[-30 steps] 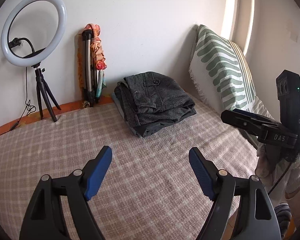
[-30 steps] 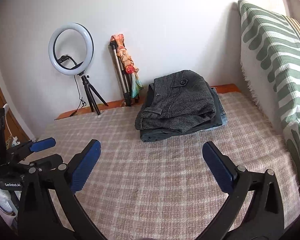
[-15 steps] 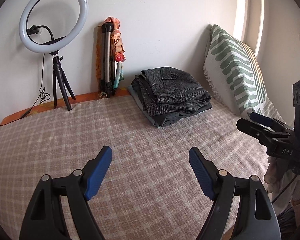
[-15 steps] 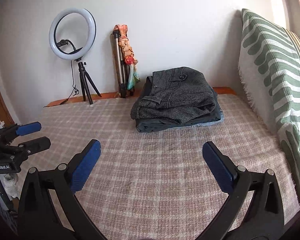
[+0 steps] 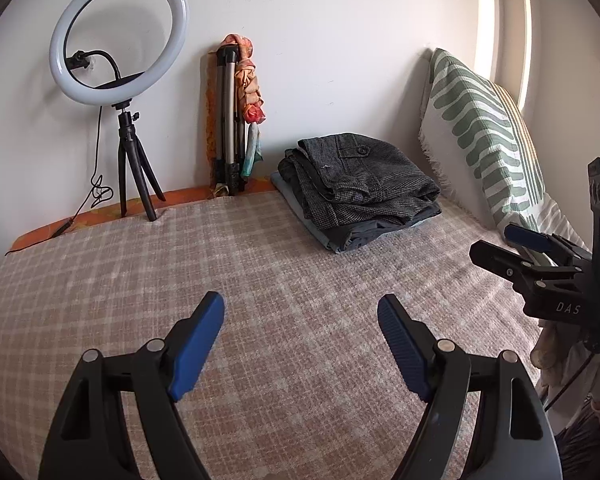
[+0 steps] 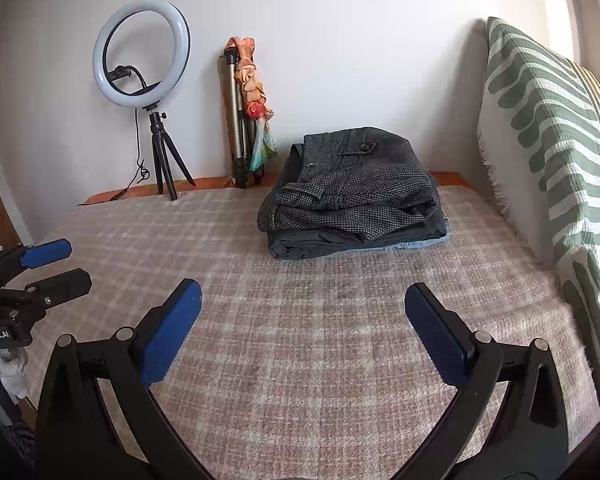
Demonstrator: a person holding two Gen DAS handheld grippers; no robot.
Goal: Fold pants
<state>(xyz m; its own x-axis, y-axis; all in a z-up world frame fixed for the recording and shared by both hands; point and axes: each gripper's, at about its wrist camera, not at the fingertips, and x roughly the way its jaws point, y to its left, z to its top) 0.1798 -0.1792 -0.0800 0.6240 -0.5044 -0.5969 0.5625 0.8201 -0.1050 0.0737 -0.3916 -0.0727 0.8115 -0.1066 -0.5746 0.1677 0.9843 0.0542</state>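
Observation:
Folded grey checked pants [image 5: 360, 178] lie on top of a stack of folded clothes at the far side of the bed, by the wall; they also show in the right wrist view [image 6: 352, 184]. My left gripper [image 5: 300, 344] is open and empty, held over the near part of the bed, well short of the stack. My right gripper [image 6: 302, 328] is open and empty, likewise over the near part of the bed. Each gripper shows in the other's view, the right one [image 5: 532, 248] at the right edge, the left one [image 6: 36, 268] at the left edge.
A checked pink-beige blanket [image 5: 180, 272] covers the bed. A ring light on a tripod [image 5: 120, 40] and a folded tripod with a scarf [image 5: 236, 120] stand against the back wall. A green-and-white patterned pillow [image 5: 484, 140] leans at the right.
Both grippers have pulled back from the stack and turned slightly, so the folded pants sit farther off. Both jaws stay open and empty.

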